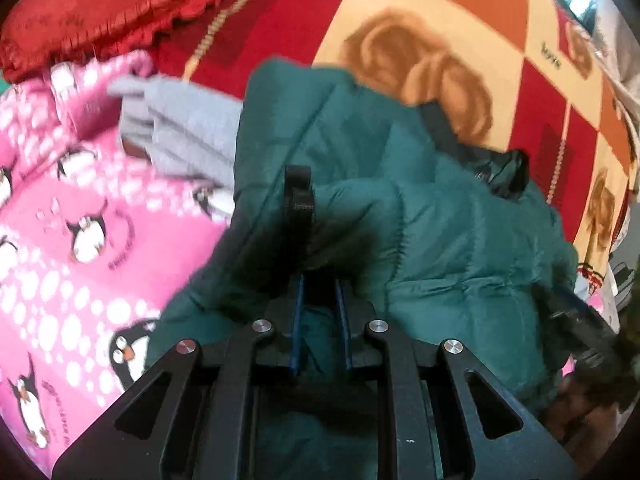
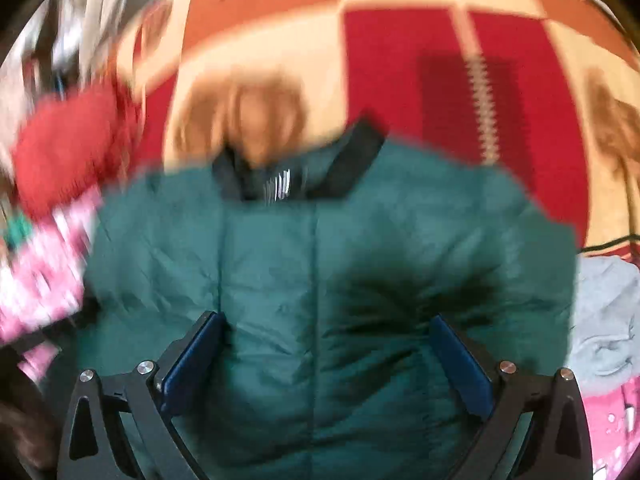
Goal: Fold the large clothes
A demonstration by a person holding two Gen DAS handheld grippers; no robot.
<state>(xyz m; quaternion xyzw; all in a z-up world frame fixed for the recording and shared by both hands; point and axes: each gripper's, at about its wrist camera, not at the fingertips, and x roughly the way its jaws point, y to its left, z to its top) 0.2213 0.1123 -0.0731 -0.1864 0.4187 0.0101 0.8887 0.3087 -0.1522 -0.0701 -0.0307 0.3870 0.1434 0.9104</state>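
A dark green puffer jacket (image 1: pixel 440 240) lies bunched on the bed. My left gripper (image 1: pixel 318 240) is shut on a fold of it. One black fingertip (image 1: pixel 298 196) sticks up beside the fabric and the other is buried under the padding. The right wrist view is blurred by motion. In it the jacket (image 2: pixel 320 260) fills the middle with its black collar (image 2: pixel 352 160) at the far side. My right gripper (image 2: pixel 324 318) stands open wide just above the jacket's body, with its blue pads (image 2: pixel 196 360) far apart and pressing on nothing.
A pink penguin-print blanket (image 1: pixel 80 240) lies to the left, with a grey garment (image 1: pixel 188 128) on it against the jacket. A red frilled cushion (image 1: pixel 100 8) sits at the far left. The bedspread (image 1: pixel 440 20) is checked red, orange and cream with bears.
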